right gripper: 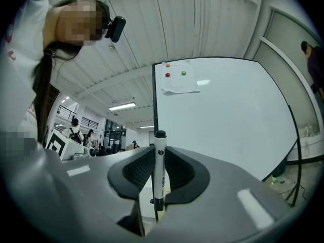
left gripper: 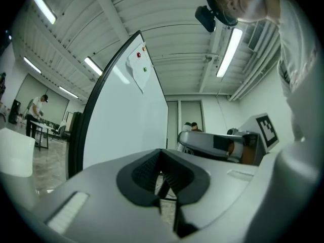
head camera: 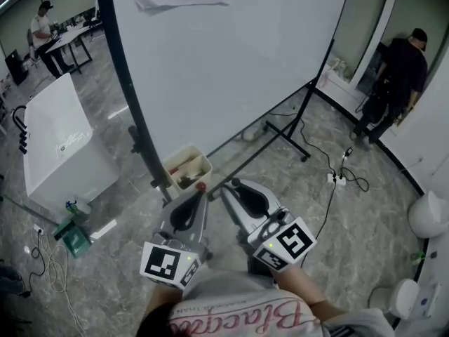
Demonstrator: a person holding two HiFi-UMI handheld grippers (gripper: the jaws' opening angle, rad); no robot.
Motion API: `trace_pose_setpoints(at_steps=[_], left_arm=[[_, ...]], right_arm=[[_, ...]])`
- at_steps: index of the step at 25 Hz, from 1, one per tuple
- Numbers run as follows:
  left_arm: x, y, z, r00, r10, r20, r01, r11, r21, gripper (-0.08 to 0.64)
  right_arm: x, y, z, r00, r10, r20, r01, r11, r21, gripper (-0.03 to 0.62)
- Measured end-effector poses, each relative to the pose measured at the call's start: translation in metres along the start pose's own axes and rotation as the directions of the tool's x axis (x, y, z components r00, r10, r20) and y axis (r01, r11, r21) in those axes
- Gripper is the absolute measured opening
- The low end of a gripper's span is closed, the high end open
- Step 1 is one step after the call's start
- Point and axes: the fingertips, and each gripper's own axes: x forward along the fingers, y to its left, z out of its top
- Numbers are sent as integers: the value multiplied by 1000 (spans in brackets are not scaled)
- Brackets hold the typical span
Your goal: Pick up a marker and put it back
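Right tongs [right gripper: 158, 156] clenched on a white, black-capped marker [right gripper: 159, 168]; left tongs [left gripper: 162, 158] closed, empty.
Large white whiteboard on a black stand [head camera: 231, 55] ahead, beige box [head camera: 184, 150] on the floor; marker upright between the pads, cap up.

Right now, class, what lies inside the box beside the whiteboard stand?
Inside the box: a few reddish and dark things, too small to name. Its walls hide the rest.

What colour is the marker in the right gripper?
The marker is white with a black cap; clearest in the right gripper view.
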Motion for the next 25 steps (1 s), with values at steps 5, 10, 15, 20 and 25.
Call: trace_pose_setpoints(at_steps=[5,10,15,20,25], left_arm=[[0,5,3,999,43,20,-42,999,-25,0],[2,6,-1,999,42,10,-42,999,-32,0],[2,17,-1,999,44,4,-44,998,-39,0],[3,29,-6,999,49,-13,-50,997,-54,0],[5,39,-11,998,48,-29,-50,997,-61,0]], right_arm=[[-5,-3,-3,1000,-18,-16,18,1000,2,64],[-5,-6,-5,999,-27,-26,27,1000,-4,64],[9,-12,-9,999,-25,-32,24,1000,-16,64],[41,-30,-27,997,-37,-68,34,999,-35,64],[73,-56,-56,990,-64,-128,62,998,-26,64]])
